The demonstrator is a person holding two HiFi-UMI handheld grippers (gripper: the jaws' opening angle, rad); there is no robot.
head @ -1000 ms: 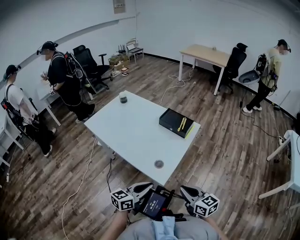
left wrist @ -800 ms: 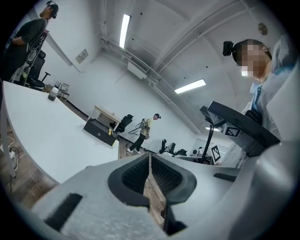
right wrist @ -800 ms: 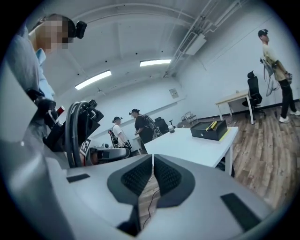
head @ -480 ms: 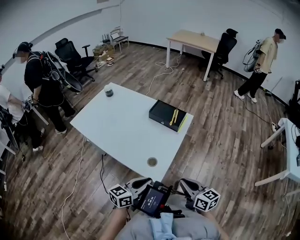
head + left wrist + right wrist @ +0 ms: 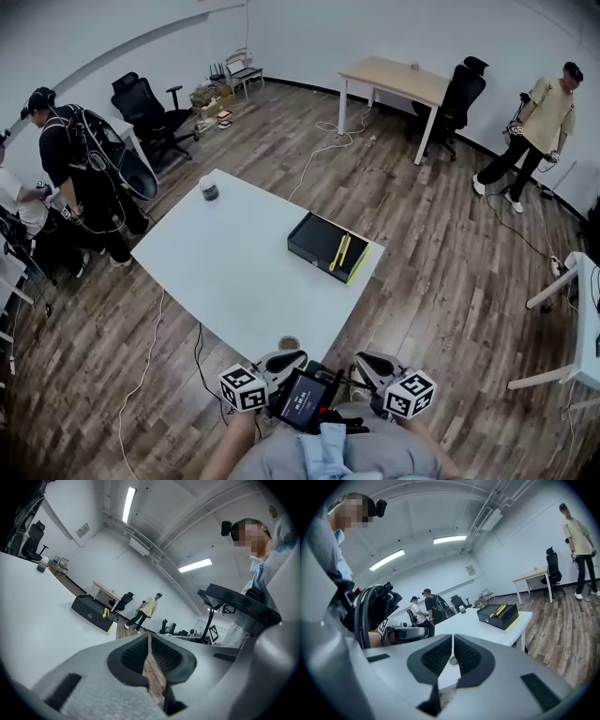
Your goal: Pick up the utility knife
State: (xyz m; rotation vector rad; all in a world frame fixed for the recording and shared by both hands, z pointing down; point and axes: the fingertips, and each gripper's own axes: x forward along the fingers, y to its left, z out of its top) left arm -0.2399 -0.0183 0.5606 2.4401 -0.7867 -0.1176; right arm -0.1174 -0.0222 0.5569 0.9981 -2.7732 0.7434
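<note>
Utility knife (image 5: 339, 251), yellow, lay flat on top of a black case (image 5: 309, 239), its length running roughly 12 to 6 o'clock in the head view. The case sat on the white table (image 5: 234, 277) close to the table's 3 o'clock corner, with a yellow-green strip (image 5: 362, 265) showing along the case's 3 o'clock edge. A dark cup (image 5: 209, 189) stood near the table's 11 o'clock corner, well apart from the case. A small round disc (image 5: 289, 343) lay at the table's 6 o'clock edge. Both grippers were held at 6 o'clock in the head view, off the table and well apart from the knife, with a small lit screen (image 5: 302, 405) between them. Left gripper (image 5: 288, 358): in its own view the jaws were clenched, the ribbed pads meeting at the tips, nothing between them, only wood floor (image 5: 441, 272) seen through the notch below. From that view the case and knife appeared at about 10 o'clock, far across the white tabletop. Right gripper (image 5: 366, 361): jaws likewise drawn together to a thin slit, gripping nothing; the disc showed just behind the pads, and the case with the knife on it lay at about 2 o'clock. Neither gripper touched anything on the table. Around the room: two people (image 5: 80, 169) stood at 9 o'clock beside an office chair (image 5: 145, 111), a wooden desk (image 5: 398, 80) stood at 1 o'clock, and another person (image 5: 539, 117) stood at 2 o'clock.
</note>
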